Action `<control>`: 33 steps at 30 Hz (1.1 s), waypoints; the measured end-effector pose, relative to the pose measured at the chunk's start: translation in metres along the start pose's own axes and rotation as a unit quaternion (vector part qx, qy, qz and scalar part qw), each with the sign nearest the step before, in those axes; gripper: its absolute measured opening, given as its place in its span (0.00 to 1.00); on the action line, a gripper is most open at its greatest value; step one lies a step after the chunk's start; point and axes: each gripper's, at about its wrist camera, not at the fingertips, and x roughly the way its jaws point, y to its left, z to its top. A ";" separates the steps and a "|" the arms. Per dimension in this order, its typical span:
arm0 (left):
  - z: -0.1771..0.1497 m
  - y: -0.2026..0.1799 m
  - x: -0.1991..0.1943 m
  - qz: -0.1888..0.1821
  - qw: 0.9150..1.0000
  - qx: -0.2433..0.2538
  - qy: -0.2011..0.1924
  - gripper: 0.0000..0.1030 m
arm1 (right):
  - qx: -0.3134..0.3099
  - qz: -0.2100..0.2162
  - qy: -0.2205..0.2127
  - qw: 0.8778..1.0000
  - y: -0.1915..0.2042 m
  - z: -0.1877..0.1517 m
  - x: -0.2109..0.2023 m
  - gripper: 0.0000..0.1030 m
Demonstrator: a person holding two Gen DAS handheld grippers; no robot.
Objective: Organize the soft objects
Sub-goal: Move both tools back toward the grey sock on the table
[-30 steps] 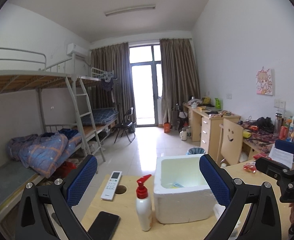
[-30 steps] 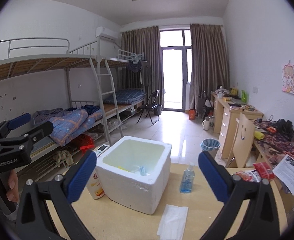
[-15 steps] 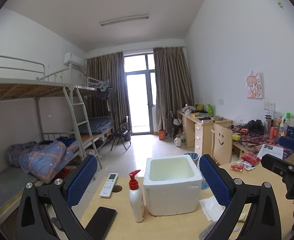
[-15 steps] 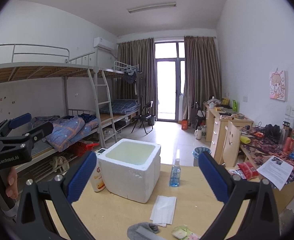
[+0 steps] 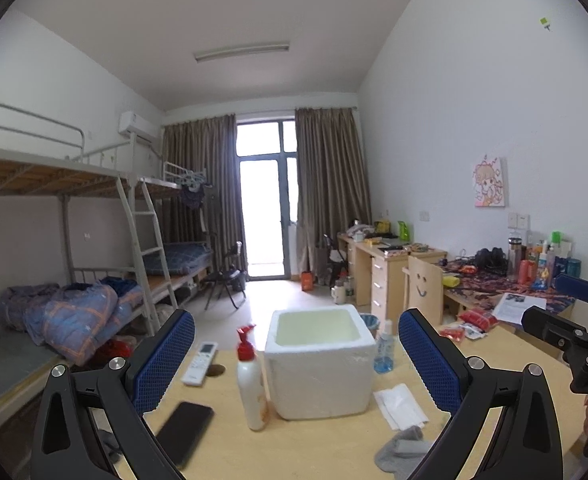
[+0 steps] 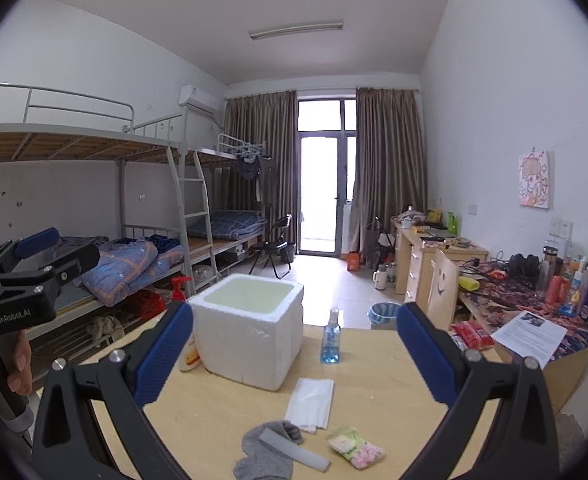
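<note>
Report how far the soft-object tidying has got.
Done: nothing visibly; the foam box interior cannot be seen into. In hand: nothing, as the left tongs and right tongs are both open. Left: grey sock, white tissue and floral tissue pack lie on the table.

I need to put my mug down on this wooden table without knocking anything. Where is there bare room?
Bare wood lies right of the small blue bottle, toward the red packets, and in front of the white foam box on its left. The near middle is crowded: white tissue, grey sock, floral packet.
</note>
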 end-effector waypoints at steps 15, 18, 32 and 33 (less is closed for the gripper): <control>-0.066 -0.013 -0.002 -0.046 0.998 -0.043 0.027 0.99 | 0.007 -0.029 0.009 1.000 -0.020 -0.066 -0.021 1.00; -0.081 -0.016 -0.002 -0.047 0.997 -0.053 0.034 0.99 | 0.006 -0.023 0.009 1.000 -0.023 -0.081 -0.023 1.00; -0.119 -0.042 0.014 -0.035 0.997 -0.021 0.069 0.99 | 0.041 -0.023 0.048 0.998 -0.037 -0.121 -0.017 1.00; -0.118 -0.042 0.014 -0.036 0.997 -0.020 0.071 0.99 | 0.042 -0.024 0.050 0.998 -0.037 -0.121 -0.016 1.00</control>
